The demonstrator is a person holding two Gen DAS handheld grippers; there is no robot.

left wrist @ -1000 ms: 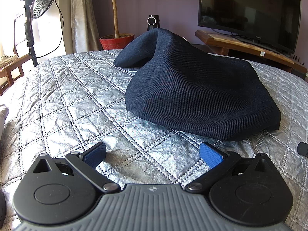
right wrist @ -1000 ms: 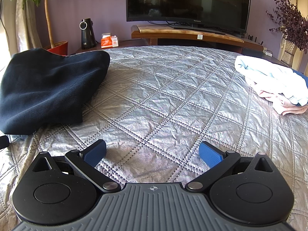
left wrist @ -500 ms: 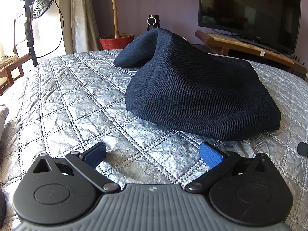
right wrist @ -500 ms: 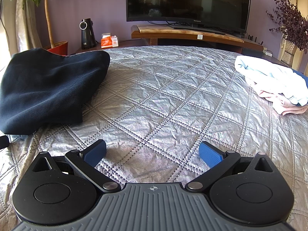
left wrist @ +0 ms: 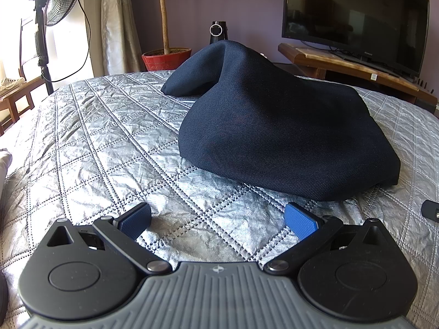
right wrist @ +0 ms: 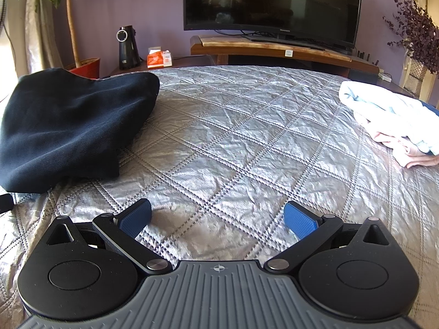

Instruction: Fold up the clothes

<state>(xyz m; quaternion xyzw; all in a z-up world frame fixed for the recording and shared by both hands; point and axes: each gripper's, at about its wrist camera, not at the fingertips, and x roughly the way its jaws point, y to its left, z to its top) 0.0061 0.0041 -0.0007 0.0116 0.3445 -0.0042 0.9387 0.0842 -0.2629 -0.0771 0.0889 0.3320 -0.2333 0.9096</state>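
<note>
A: Right, your left gripper point(left wrist: 218, 220) sits low over the silver quilted bedspread point(left wrist: 96, 142) with its blue pads point(left wrist: 300, 222) spread wide and nothing between them.

B: And where is the garment from your side?

A: You have the dark navy garment point(left wrist: 277, 128) straight ahead of that gripper, heaped in a mound on the bedspread. Its near hem lies just beyond the right-hand pad, close but not touching. A rounded flap of it reaches back toward the red plant pot point(left wrist: 166, 58).

B: Your right gripper point(right wrist: 218, 219) is just as wide apart, empty, low over bare quilt. From its camera you see the same navy garment point(right wrist: 68, 126) off to the left, apart from the fingers.

A: Anything else on the bed on your side?

B: You have a loose pile of pale blue and pink clothes point(right wrist: 392, 120) at the far right edge, well apart from the navy one, with open quilt between them.

A: Beyond the bed you face a dark television point(right wrist: 271, 2) on a wooden stand point(right wrist: 269, 49), and a standing fan point(left wrist: 55, 2) by the bright window on the left.

B: There is a small black piece point(left wrist: 430, 210) at the right edge of your left view; you cannot tell what it is
</note>
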